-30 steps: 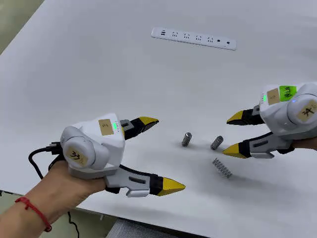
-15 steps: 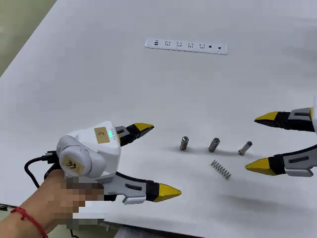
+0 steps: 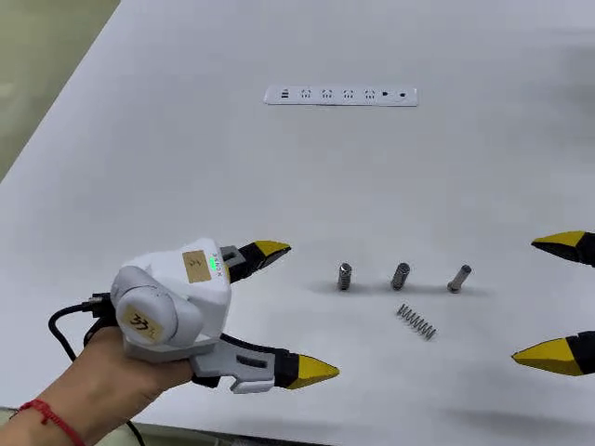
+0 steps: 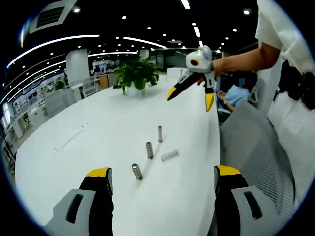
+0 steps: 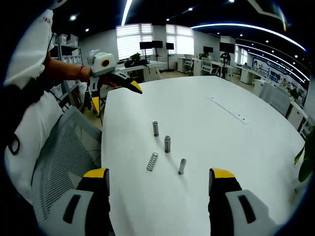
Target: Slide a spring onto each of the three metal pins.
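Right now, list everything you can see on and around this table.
Table: one, white, under everything.
Power strip: one, white, far side of the table.
Pins: three, grey metal, standing in a row mid-table.
Fitted springs: apparently two, grey, on the two pins nearer the left gripper.
Loose spring: one, grey, lying flat just in front of the row.
Cable: one, black, behind the left gripper.
Plant: one, green, beyond the table's end.
Left gripper: one, white with black-and-yellow jaws, open, near left.
Right gripper: one, same jaw colours, open, right edge.
Hand: one, holding the left gripper, red band at the wrist.
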Tool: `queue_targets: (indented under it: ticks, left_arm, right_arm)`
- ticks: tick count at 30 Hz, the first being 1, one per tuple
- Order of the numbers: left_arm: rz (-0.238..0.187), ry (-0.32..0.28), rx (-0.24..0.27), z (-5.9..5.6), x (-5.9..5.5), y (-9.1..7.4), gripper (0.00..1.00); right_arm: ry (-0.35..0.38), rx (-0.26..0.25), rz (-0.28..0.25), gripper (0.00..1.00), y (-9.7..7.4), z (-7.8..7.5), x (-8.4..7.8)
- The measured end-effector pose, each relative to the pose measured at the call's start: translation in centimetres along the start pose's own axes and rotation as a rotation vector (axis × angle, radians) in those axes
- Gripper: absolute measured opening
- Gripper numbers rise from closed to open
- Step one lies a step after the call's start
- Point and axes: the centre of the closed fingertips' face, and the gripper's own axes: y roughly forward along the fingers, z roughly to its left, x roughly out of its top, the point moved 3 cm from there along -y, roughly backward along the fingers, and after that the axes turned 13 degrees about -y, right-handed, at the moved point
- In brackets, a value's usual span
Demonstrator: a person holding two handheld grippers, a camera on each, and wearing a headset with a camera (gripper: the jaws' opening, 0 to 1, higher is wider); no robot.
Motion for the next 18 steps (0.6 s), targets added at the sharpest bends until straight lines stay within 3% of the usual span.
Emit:
queue_targets:
  ticks: [6,11,14,16,18]
  left_arm:
    - [0.049,0.078,-0.042,-0.9,0.9,1.8,0.78]
    - [0.103,0.129,-0.08,-1.8,0.8,4.4,0.72]
    - [0.164,0.194,-0.095,-2.2,0.4,5.8,0.67]
    - [0.211,0.212,-0.136,-3.0,-0.2,7.1,0.65]
    - [0.257,0.263,-0.132,-2.9,-0.6,7.9,0.62]
  right_arm:
    - [0.04,-0.033,-0.01,0.84,-1.1,0.4,-1.3]
    - [0.065,-0.049,-0.007,0.84,-1.7,0.7,-2.6]
    - [0.077,-0.058,-0.015,0.84,-1.9,0.8,-3.0]
    - [0.085,-0.065,-0.023,0.84,-2.0,0.9,-3.4]
    - [0.09,-0.067,-0.028,0.85,-2.1,1.1,-3.5]
